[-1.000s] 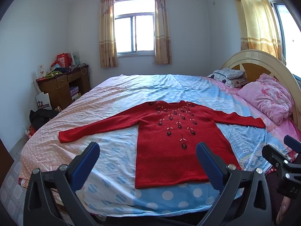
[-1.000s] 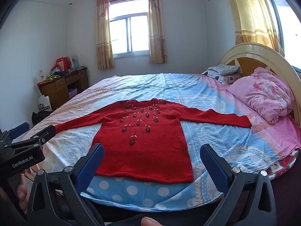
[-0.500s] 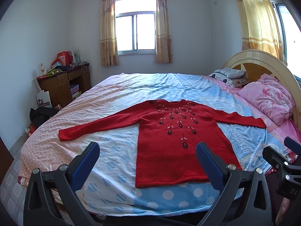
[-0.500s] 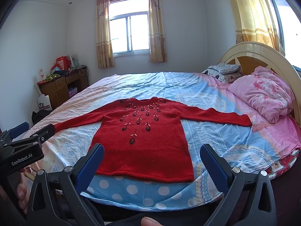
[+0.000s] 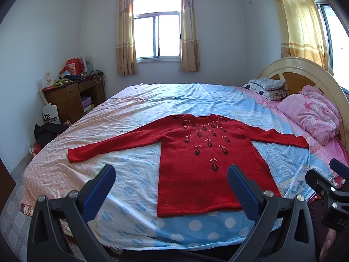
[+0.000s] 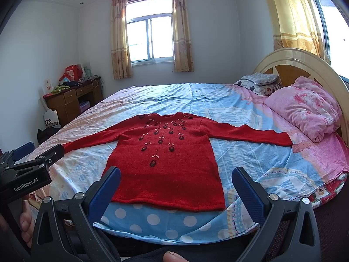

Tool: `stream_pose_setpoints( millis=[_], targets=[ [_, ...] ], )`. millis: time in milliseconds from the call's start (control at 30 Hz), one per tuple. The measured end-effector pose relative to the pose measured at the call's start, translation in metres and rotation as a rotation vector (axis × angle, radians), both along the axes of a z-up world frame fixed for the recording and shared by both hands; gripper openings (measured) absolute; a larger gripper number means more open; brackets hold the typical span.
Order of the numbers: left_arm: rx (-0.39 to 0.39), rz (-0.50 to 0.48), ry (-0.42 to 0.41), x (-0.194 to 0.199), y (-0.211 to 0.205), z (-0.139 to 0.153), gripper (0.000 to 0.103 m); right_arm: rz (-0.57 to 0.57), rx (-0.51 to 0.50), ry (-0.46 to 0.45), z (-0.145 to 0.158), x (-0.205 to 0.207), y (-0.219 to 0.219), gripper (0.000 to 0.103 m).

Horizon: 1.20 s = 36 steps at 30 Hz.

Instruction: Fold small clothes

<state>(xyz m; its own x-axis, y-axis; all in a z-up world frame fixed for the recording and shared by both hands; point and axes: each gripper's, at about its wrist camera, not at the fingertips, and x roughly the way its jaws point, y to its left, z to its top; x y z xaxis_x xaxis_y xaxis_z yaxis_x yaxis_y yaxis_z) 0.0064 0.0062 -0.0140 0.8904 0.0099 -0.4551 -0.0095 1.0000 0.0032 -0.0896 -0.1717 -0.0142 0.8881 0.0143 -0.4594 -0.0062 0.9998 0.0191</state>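
Observation:
A red sweater [image 5: 202, 159] with dark flower embroidery lies flat, front up, on the bed [image 5: 174, 100], both sleeves spread out sideways, hem toward me. It also shows in the right wrist view [image 6: 168, 161]. My left gripper [image 5: 171, 187] is open and empty, held near the bed's front edge, short of the hem. My right gripper [image 6: 175, 187] is open and empty, also short of the hem. The right gripper shows at the right edge of the left wrist view [image 5: 327, 187], and the left gripper at the left edge of the right wrist view [image 6: 30, 166].
The bed has a blue and pink patterned sheet. A pink quilt [image 5: 312, 113] and pillows [image 5: 266, 87] lie by the cream headboard [image 5: 305, 74] at right. A wooden desk [image 5: 72, 96] with clutter stands at left, bags on the floor beside it.
Both views have drifted very slightly. The sweater has not moved and both grippers stay open.

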Motion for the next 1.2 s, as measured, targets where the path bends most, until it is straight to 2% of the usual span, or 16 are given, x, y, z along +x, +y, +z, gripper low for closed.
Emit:
stream_pose_setpoints(
  millis=[1200],
  targets=[
    [0.02,-0.011,0.046,0.012,-0.004,-0.01,0.103,0.004,0.002,0.041,-0.011,0.016,-0.007,0.102]
  ],
)
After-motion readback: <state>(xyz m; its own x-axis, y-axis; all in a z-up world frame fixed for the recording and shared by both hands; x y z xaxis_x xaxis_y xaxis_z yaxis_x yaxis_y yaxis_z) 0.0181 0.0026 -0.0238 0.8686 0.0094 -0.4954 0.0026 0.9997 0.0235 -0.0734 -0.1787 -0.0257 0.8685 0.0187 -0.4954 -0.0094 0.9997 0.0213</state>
